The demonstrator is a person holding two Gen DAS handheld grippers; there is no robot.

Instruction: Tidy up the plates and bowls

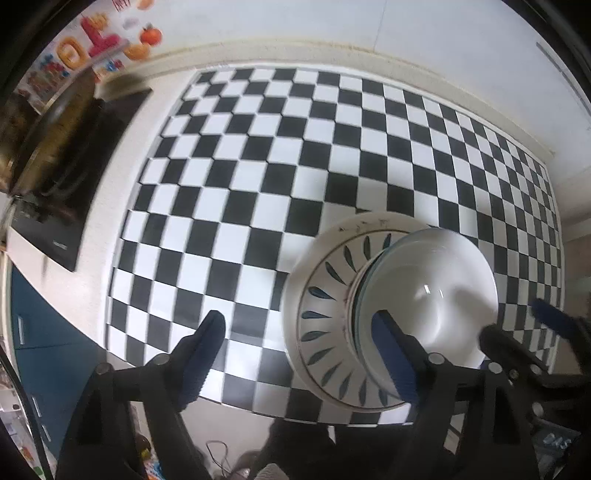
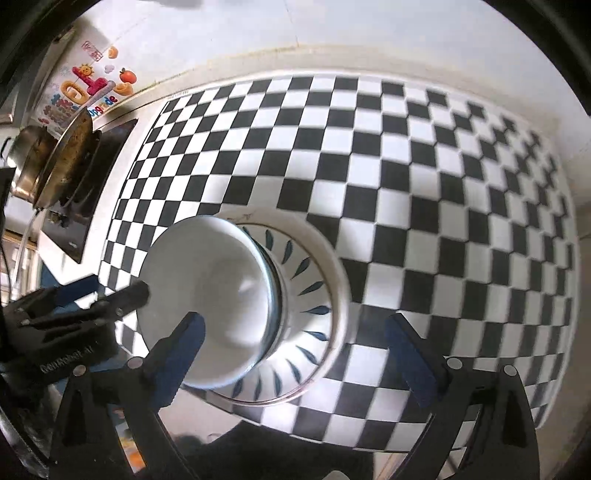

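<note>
- The left gripper hangs above the counter with its jaws spread wide and nothing gripped; its left finger is over bare mat, its right finger over the rim of the white bowl.
- The right gripper is likewise released, jaws at full spread, empty, straddling the stacked dishes from above.
- The white bowl sits inside a larger bowl painted with blue leaf strokes; both rest near the front edge of the checkered mat.
- Far left, a wok stands on a black stove, well apart from the bowls.
- The mat behind and to the right of the stack is bare up to the white wall.
</note>
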